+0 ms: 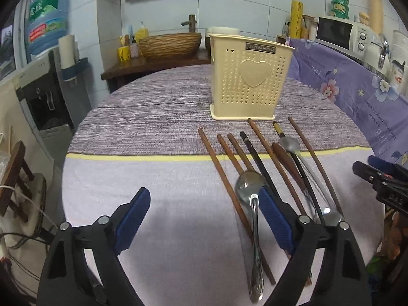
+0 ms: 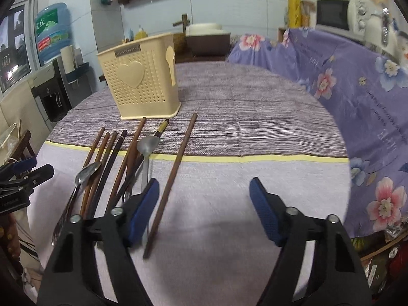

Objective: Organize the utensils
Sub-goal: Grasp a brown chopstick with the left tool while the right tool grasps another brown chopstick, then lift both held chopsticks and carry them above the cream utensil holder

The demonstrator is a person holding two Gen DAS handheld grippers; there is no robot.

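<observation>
A cream perforated utensil holder (image 1: 250, 79) with a heart on its side stands upright on the table; it also shows in the right wrist view (image 2: 142, 81). In front of it lie several brown chopsticks (image 1: 221, 168), a black chopstick (image 1: 257, 158) and two metal spoons (image 1: 251, 188) (image 1: 290, 145). My left gripper (image 1: 204, 214) is open and empty, low over the table, its right finger beside the near spoon. My right gripper (image 2: 204, 204) is open and empty, just right of the pile, with one brown chopstick (image 2: 176, 173) by its left finger.
The table wears a grey and lilac cloth (image 2: 229, 117) with a yellow stripe. A purple floral cover (image 2: 357, 89) drapes the surface at the right. A microwave (image 1: 339, 33) stands behind it. A water dispenser (image 1: 51, 89) stands at the left.
</observation>
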